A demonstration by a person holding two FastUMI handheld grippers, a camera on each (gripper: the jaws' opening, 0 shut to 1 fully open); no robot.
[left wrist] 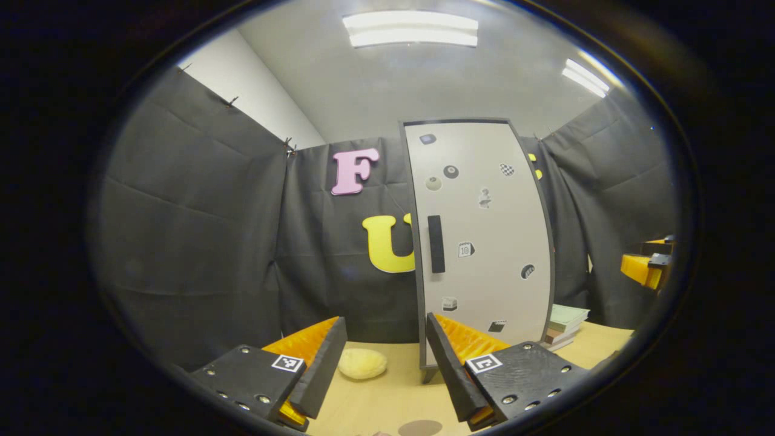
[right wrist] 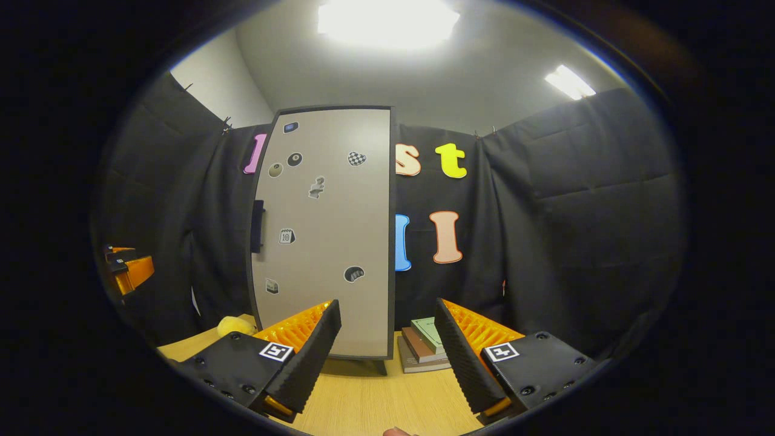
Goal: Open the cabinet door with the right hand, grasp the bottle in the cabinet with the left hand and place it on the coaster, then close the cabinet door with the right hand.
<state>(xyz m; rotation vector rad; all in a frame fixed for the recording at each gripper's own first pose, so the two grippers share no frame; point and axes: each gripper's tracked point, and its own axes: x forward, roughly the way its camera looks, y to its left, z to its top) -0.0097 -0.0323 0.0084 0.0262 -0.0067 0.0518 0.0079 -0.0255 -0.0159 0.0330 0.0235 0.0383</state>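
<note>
Nothing begun: the cabinet door (right wrist: 327,230) stands shut, its handle (left wrist: 436,244) at nine o'clock on the panel, the bottle presumably hidden behind it. Both the right tongs (right wrist: 387,351) and left tongs (left wrist: 386,363) hover spread and empty above the tabletop (right wrist: 375,399); coaster (left wrist: 420,428) waits at six o'clock.

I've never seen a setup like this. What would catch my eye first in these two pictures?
The tall pale cabinet, standing upright on the wooden table with its door shut, dotted with small stickers and with a dark handle near its edge. Next, a yellow sponge-like lump left of its foot, a stack of books to its right, and each open gripper pointing at it.
</note>
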